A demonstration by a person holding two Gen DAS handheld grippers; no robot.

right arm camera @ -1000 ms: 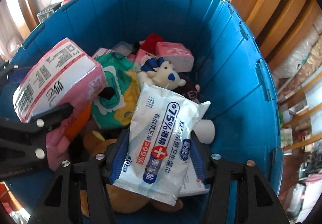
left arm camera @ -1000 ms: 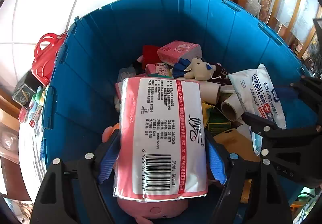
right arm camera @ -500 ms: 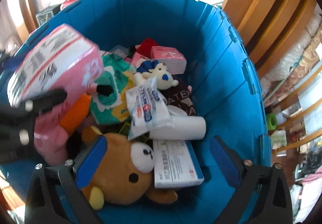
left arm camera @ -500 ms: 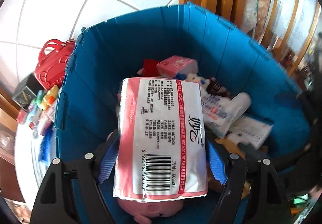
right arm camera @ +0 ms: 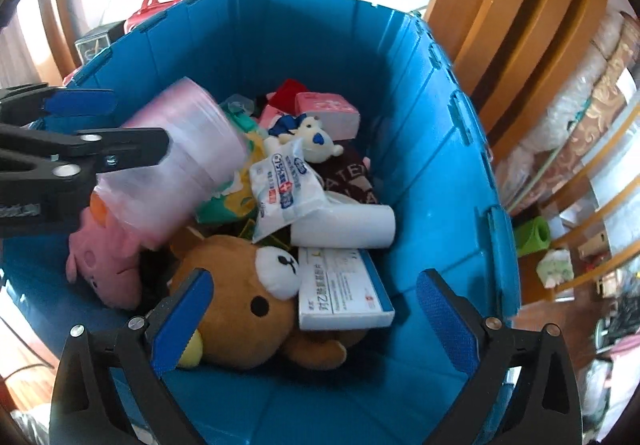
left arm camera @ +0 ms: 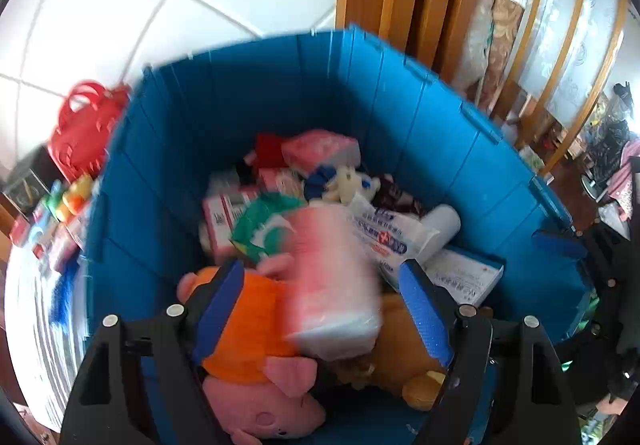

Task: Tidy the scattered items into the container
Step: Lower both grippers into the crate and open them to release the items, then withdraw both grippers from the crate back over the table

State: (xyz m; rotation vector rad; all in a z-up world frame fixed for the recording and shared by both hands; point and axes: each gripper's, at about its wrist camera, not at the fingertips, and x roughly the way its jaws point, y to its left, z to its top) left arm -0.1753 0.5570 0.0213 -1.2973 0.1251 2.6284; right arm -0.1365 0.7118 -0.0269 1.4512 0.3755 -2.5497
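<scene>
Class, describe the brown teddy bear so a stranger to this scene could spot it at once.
Look inside the blue bin, at the near end of the pile. The brown teddy bear lies beside a white box. Its brown fur and white muzzle set it apart from the pink pig plush.

Bin (right arm camera: 420, 133) holds all — bear (right arm camera: 248, 301) left of box (right arm camera: 340, 293), roll (right arm camera: 344, 227) behind box.

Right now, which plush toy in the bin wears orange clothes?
The pink pig plush, lying at the bin's left side; the brown bear and small white bear wear no orange.
</scene>
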